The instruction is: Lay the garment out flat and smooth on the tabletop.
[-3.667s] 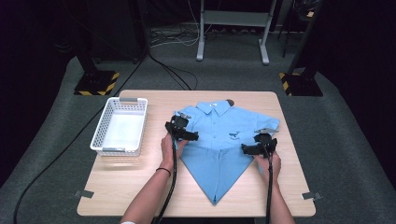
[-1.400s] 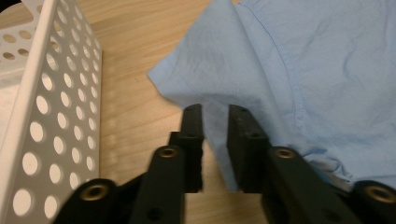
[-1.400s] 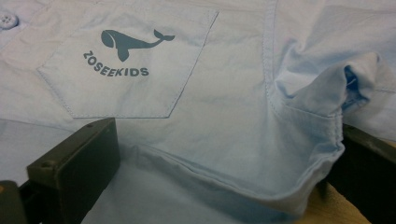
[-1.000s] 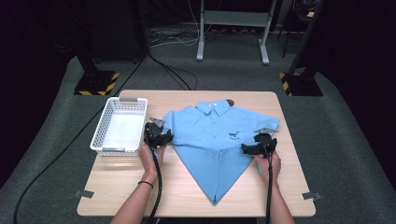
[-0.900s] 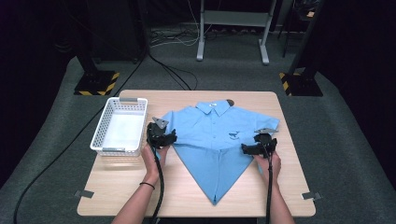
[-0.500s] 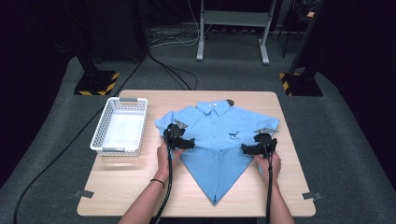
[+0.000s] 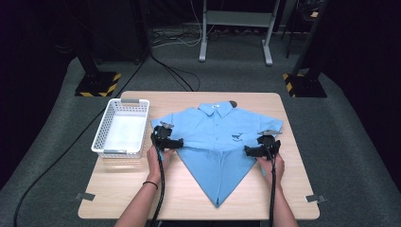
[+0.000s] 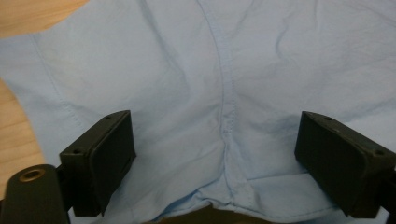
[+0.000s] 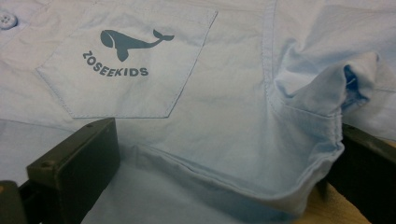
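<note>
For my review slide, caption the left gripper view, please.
Left gripper, jaws open wide, poised over the light blue shirt where a sleeve seam meets its folded edge.

Left gripper (image 7: 176,142) jaws just opened wide; right gripper (image 7: 249,150) low, gaping.

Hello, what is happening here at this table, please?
A person is folding a light blue child's shirt on a wooden table, with a two-jaw gripper in each hand. The shirt's lower part is already folded to a point. The left gripper rests at the shirt's left side by the sleeve; its jaws have just been opening and stand wide, pressing on nothing. The right gripper sits at the folded right edge, fabric between its open jaws. A white basket stands beside the shirt.
</note>
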{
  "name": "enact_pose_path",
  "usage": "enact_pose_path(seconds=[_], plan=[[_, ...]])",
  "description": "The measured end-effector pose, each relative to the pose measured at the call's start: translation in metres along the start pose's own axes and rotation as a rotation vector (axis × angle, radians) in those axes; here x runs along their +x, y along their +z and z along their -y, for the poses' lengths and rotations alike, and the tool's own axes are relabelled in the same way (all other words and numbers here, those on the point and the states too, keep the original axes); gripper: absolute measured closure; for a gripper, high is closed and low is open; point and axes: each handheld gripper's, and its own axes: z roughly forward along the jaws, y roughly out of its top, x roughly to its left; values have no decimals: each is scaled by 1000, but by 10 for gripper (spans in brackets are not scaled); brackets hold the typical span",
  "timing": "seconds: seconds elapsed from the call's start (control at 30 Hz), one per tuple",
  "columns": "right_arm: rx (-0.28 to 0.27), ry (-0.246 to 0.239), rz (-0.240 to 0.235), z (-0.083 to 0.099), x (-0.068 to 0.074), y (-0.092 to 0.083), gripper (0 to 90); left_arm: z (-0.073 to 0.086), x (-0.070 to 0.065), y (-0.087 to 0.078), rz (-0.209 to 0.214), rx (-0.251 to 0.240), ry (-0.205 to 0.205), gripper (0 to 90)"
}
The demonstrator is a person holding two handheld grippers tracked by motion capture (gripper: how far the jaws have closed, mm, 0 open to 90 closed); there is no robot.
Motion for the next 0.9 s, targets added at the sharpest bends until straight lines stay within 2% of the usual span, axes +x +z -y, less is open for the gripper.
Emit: enact_pose_path(seconds=[0.1, 0.17, 0.3, 0.4, 0.43, 0.5, 0.57, 0.6, 0.67, 0.7, 0.8, 0.83, 0.9], plan=[[0, -1, 0, 0, 0, 0, 0, 0, -3, -5, 12, -16, -19, 85], [0, -1, 0, 0, 0, 0, 0, -2, -8, -11, 27, -21, -5, 57], [0, -1, 0, 0, 0, 0, 0, -7, -18, -27, 52, -77, 12, 46], [1, 0, -1, 0, 0, 0, 0, -6, -26, -36, 69, -102, 32, 39], [0, 2, -15, 1, 0, -2, 0, -4, -29, -39, 75, -106, 45, 32], [-21, 0, -26, 2, 0, -5, 0, 1, -37, -41, 97, -93, 56, 28], [-74, 5, -44, 6, 0, -12, 0, 8, -45, -42, 115, -76, 76, 26], [-80, 7, -53, 7, 1, -14, 0, 12, -48, -41, 122, -68, 81, 23], [-50, -4, -53, 11, 7, -16, 0, 20, -54, -38, 135, -43, 95, 22], [-36, -42, -45, 15, 15, -19, 0, 23, -56, -35, 139, -29, 95, 18], [-24, -65, -45, 19, 22, -22, 0, 31, -58, -27, 146, 13, 84, 13], [-11, -80, -24, 21, 25, -22, 3, 33, -60, -26, 120, 7, 103, 7], [-8, -71, -32, 20, 24, -20, 3, 32, -62, -24, 105, 10, 116, 8]])
